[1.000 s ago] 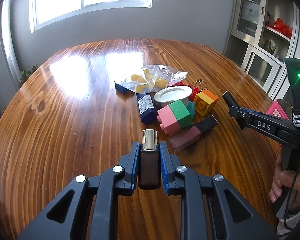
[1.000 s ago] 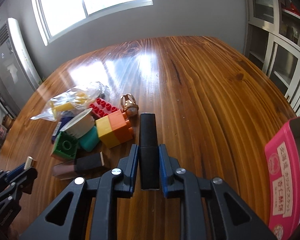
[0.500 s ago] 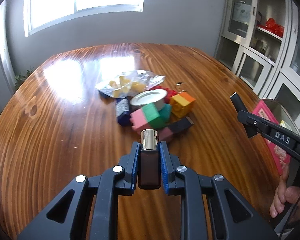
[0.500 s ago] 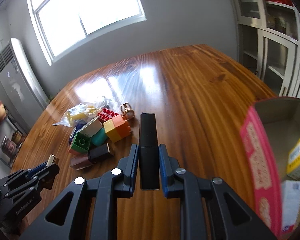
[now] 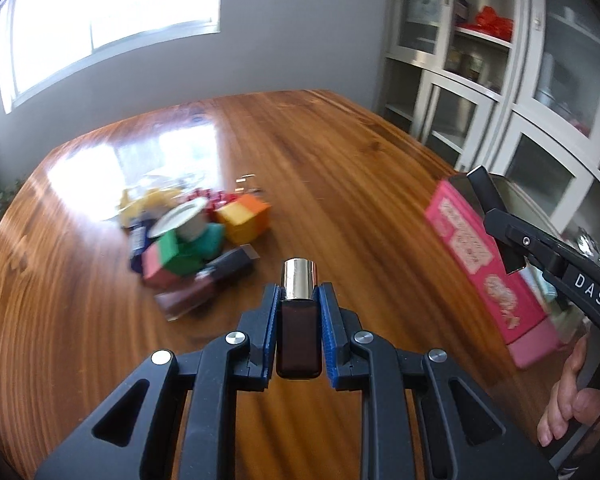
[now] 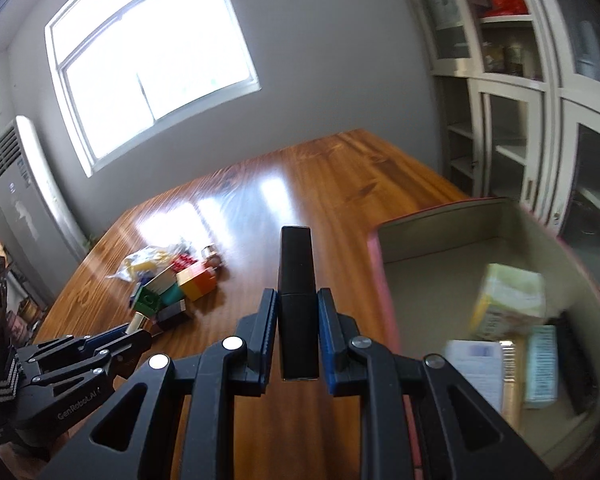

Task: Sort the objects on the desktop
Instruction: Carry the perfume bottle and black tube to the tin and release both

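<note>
Both tongs have swung from the toy pile toward the pink box (image 6: pixel 384 292): right tongs (image 6: pixel 298 312), nearer, pinch a black stick (image 6: pixel 296 272); left tongs (image 5: pixel 299 312) pinch a silver-capped bottle (image 5: pixel 299 300).

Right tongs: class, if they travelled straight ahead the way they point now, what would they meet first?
Probably only bare table. The right tongs, gripping a black stick, point between the toy pile and pink box; depth is unclear.

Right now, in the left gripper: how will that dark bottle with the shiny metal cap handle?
The dark bottle with the shiny metal cap looks rigid and flat-sided, so the left gripper should hold it squarely. Probably glass: likely fragile and heavy for its size. The polished cap may be slippery.
</note>
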A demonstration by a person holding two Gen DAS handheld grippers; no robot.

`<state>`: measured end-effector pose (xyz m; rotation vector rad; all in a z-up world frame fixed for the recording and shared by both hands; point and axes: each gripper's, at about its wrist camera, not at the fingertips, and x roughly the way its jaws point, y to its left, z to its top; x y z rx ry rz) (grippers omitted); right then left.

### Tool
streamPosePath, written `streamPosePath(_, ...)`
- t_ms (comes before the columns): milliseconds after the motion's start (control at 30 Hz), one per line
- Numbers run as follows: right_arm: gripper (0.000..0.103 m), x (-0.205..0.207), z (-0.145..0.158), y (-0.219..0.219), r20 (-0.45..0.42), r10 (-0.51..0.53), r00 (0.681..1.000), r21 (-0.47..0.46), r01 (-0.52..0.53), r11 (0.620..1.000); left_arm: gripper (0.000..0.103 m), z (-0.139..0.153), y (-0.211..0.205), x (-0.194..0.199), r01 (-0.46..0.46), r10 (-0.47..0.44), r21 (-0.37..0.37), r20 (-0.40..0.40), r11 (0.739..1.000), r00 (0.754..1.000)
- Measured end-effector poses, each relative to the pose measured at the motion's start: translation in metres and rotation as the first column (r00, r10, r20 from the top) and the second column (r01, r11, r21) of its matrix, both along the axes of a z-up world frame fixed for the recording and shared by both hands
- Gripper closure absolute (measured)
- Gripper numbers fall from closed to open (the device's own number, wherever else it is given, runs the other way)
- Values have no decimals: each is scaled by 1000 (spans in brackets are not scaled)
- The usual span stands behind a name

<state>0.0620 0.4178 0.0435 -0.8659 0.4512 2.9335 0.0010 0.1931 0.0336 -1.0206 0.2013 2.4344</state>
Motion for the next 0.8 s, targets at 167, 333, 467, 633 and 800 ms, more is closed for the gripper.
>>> streamPosePath(167, 81, 25, 2, 36, -17, -86, 996, -7, 86, 996, 81, 7, 37, 11, 87, -87, 11, 1, 996, 996)
streamPosePath(333, 81, 43, 0, 70, -14, -172, 985, -27, 171, 985, 81, 10, 78, 22, 179, -180, 31, 27, 983, 983)
streamPosePath(467, 81, 54, -4, 93, -13, -213, 977, -37, 212, 977, 81, 14, 104, 27, 231, -233, 46, 44, 972, 972)
streamPosePath(633, 81, 67, -10, 110, -9, -247, 969, -41, 246, 968, 81, 19, 138, 34, 286, -289, 59, 51, 956, 956)
streamPosePath(800, 81, 72, -15, 125, 0, -263, 965, -51, 263, 963, 81, 21, 166, 43, 344, -348, 69, 50, 936, 936)
